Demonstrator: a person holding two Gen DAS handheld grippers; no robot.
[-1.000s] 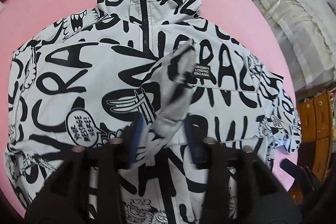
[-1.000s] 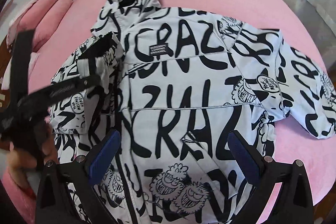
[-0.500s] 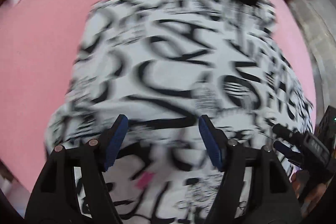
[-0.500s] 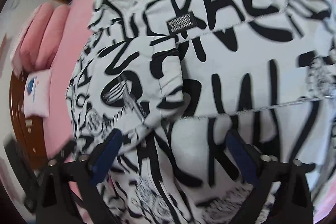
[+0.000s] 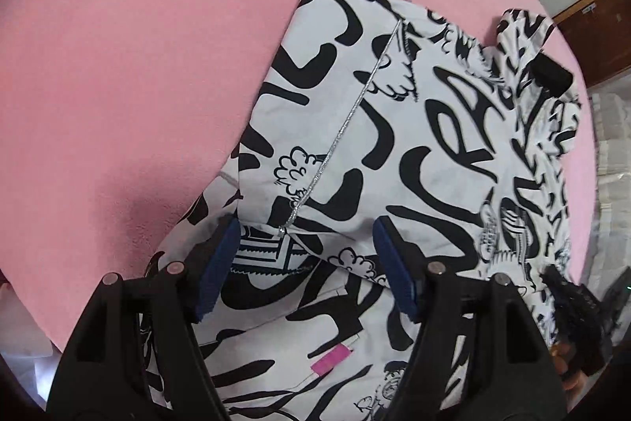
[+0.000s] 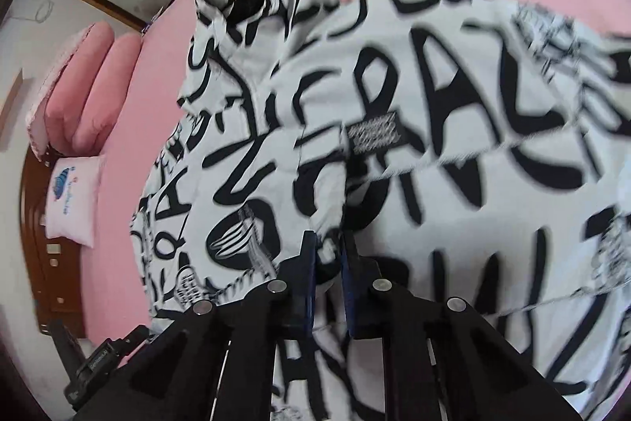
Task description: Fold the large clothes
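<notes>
I see the jacket lying flat on the pink bed; it's white w/ big black letters. One sleeve is folded across the jacket's body, w/ a thin silver line running down it. The hood lies at the far end of the jacket, w/ a black tab on it. A small pink tag is on the jacket's near edge.

My left gripper hangs over the near part of the jacket, just past the sleeve's end. Its blue pads stand wide apart & pinch nothing.

My right gripper is over the middle of the jacket. Its jaws are closing, & a bunch of the jacket's cloth is squeezed between the pads.

Pink pillows & a white pillow lie well off to the jacket's side.
</notes>
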